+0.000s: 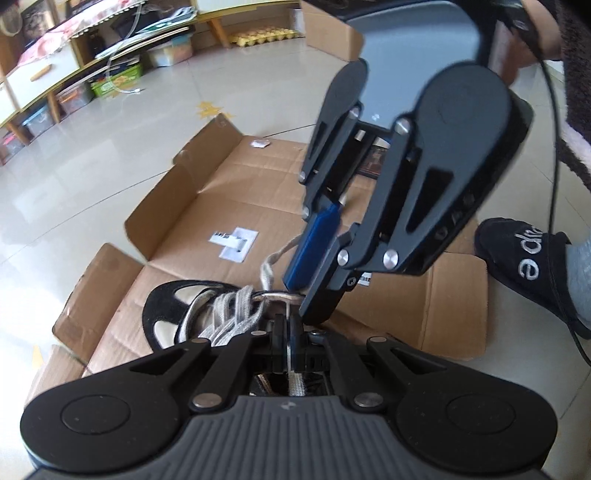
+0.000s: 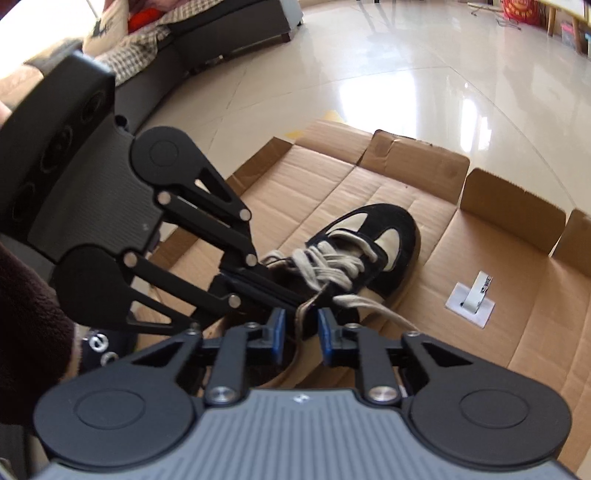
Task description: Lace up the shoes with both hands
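A black and cream shoe [image 1: 166, 306] [image 2: 402, 229] lies on flattened cardboard [image 1: 221, 192] [image 2: 480, 258], its grey-white laces [image 1: 236, 314] [image 2: 332, 266] crossed loosely over the tongue. My left gripper [image 1: 289, 321] [image 2: 295, 295] is over the shoe's opening and is shut on a lace strand. My right gripper [image 2: 301, 328] [image 1: 304, 299] hovers just above the same spot with its blue pads [image 2: 277, 332] a little apart. A lace end runs up between them, and I see no pad pressing on it.
A small white bracket on a label [image 1: 236, 243] [image 2: 472, 295] lies on the cardboard beyond the shoe. A person's foot in a black slipper [image 1: 532, 266] stands at the cardboard's edge. A dark sofa [image 2: 221, 33] and low shelves [image 1: 55, 74] line the glossy tiled floor.
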